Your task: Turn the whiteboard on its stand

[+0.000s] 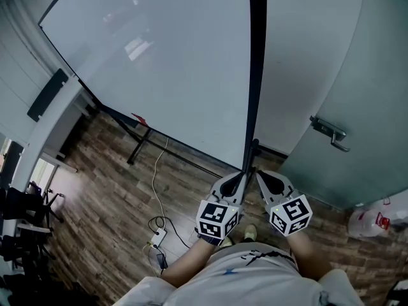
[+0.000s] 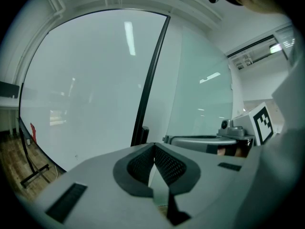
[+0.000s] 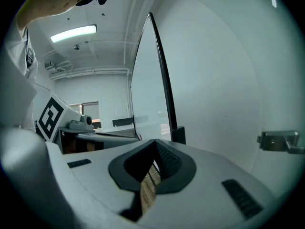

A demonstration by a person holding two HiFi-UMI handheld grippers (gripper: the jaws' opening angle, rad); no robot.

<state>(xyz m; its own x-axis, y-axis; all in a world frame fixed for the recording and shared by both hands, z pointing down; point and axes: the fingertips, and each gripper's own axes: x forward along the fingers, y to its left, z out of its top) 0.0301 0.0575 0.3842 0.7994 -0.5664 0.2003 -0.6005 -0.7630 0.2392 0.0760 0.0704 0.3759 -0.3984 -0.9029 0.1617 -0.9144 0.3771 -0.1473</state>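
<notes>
The large whiteboard stands on its black stand, with its black side edge running straight down toward me. My left gripper and right gripper sit side by side at the foot of that edge, one on each side. Both are shut with nothing between the jaws. In the left gripper view the left gripper points at the board, and the black edge rises just beyond the tips. In the right gripper view the right gripper faces the same edge from the other side.
A grey door with a lever handle is close on the right. The stand's black foot rests on the wood floor, near a white cable and power strip. A water bottle lies at lower right; chairs stand at far left.
</notes>
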